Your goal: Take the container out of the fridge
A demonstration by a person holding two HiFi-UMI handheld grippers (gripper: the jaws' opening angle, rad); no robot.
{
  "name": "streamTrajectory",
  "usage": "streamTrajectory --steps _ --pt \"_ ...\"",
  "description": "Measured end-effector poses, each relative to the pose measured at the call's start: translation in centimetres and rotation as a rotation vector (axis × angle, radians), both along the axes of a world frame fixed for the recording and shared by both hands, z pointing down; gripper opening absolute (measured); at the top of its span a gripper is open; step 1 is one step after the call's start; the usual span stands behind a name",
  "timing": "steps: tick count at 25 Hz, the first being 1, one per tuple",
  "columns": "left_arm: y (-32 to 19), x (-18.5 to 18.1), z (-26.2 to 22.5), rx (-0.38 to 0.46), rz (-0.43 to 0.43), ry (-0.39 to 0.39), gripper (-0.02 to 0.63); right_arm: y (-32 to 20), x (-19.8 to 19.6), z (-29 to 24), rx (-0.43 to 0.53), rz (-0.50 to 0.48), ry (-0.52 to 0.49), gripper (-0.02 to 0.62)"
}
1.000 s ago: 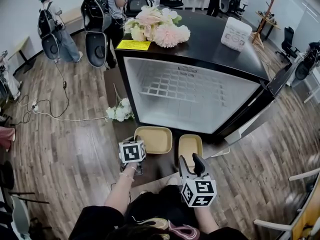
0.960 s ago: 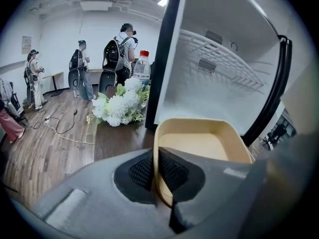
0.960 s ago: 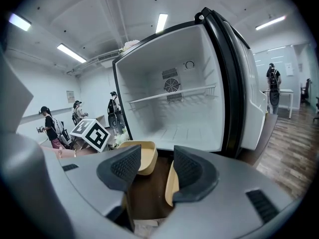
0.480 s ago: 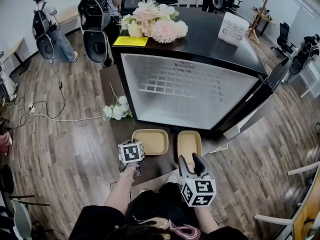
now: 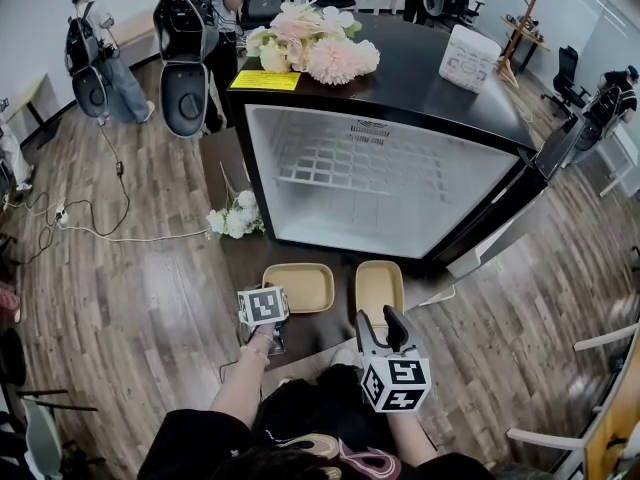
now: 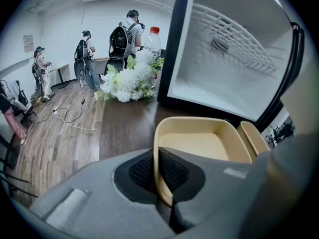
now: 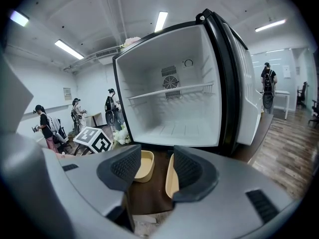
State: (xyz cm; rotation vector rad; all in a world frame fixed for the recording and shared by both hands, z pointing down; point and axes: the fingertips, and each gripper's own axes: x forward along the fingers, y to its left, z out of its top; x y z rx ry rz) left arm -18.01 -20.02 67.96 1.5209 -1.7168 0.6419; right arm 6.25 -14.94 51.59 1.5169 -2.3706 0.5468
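Clamping the near rim of the wider container (image 6: pixel 199 143), the left gripper (image 6: pixel 160 172) has its jaws drawn together, with the thin tan wall pinched between the two ribbed pads (image 6: pixel 143 171). This container is open-topped and lies outside the fridge (image 5: pixel 380 183), directly before its open front, on or just above the dark wooden surface (image 6: pixel 124 128); full contact with that surface cannot be confirmed. The right gripper (image 7: pixel 154 172) is released, its jaws standing well apart with no pad pressing on anything. Beyond its right pad lies the narrower container (image 7: pixel 171 180), of the same tan colour, set just beside the wider one with a gap of dark surface between them. In the head view both containers lie side by side ahead of the grippers, the wider at left and the narrower at right. The fridge door stands swung open to the right, and a white wire shelf (image 5: pixel 350 173) crosses the white interior. On the black fridge top rest a bunch of pink and cream flowers (image 5: pixel 310 48), a yellow label (image 5: pixel 266 81) and a white box (image 5: pixel 470 58). A cluster of white flowers (image 5: pixel 235 220) lies left of the fridge front. People carrying backpacks (image 5: pixel 185 38) stand on the wooden floor behind.
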Motion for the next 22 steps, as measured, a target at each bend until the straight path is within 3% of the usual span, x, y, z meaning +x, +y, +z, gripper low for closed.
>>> streamTrajectory --steps 11,17,22 --pt "0.7 0.4 0.3 -0.042 -0.004 -0.009 0.011 0.1 -0.1 0.5 -0.013 0.002 0.001 0.209" --pt "0.8 0.2 0.2 -0.04 0.002 -0.089 0.026 0.3 -0.2 0.8 -0.025 -0.002 0.001 0.209" --pt "0.7 0.4 -0.3 -0.002 -0.002 -0.058 0.105 0.4 -0.2 1.2 -0.039 -0.006 -0.003 0.215"
